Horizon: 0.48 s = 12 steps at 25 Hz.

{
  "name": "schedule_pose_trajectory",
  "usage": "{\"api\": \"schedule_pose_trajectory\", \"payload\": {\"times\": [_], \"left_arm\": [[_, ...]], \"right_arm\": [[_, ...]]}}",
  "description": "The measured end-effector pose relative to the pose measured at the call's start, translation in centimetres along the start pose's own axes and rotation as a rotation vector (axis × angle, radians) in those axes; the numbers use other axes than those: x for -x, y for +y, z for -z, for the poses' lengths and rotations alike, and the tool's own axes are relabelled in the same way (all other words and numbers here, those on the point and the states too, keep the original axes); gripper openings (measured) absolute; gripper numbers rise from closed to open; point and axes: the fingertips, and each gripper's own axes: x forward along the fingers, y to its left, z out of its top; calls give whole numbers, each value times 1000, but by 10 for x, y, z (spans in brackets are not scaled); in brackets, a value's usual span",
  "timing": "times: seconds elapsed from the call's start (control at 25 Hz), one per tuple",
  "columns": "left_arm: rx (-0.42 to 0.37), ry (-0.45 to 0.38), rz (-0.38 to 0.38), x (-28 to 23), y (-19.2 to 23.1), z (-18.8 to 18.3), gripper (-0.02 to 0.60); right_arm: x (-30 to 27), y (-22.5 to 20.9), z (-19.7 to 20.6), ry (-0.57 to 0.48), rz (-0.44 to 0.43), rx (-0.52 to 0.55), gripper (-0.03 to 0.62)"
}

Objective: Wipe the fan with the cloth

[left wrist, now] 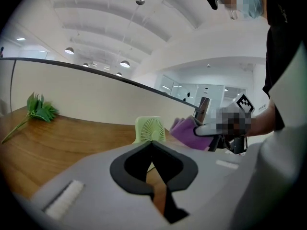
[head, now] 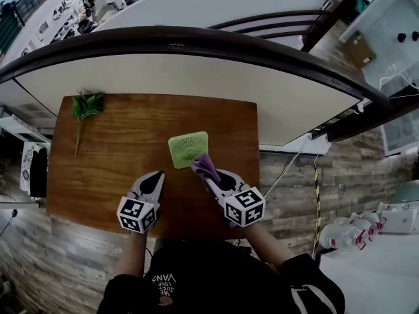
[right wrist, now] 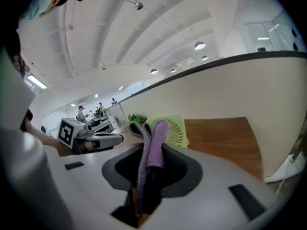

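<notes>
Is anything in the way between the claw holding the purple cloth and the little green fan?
No, nothing visible. The right claw grips the cloth, and the fan stands just ahead of it on the table, with no other thing between them.

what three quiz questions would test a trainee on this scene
1. True or false: the right gripper holds the cloth.
2. Fill in: the left gripper is empty and its fingers are ____.
3. Where on the table is the sprig? A: far left corner. B: near edge. C: in the left gripper.

Key: 1 true; 2 shut; 3 A.
</notes>
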Motion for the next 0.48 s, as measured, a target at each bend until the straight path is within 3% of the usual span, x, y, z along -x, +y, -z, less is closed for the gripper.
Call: {"api": "schedule_pose_trajectory", "payload": {"times": [0.24, 0.48], "left_arm": [[-22, 79, 99, -25, 12, 11, 12], [-34, 156, 194, -48, 21, 30, 16]], "right_arm": [[-16, 4, -1, 6, 54, -19, 101], [-38, 16, -6, 43, 42, 27, 101]]}}
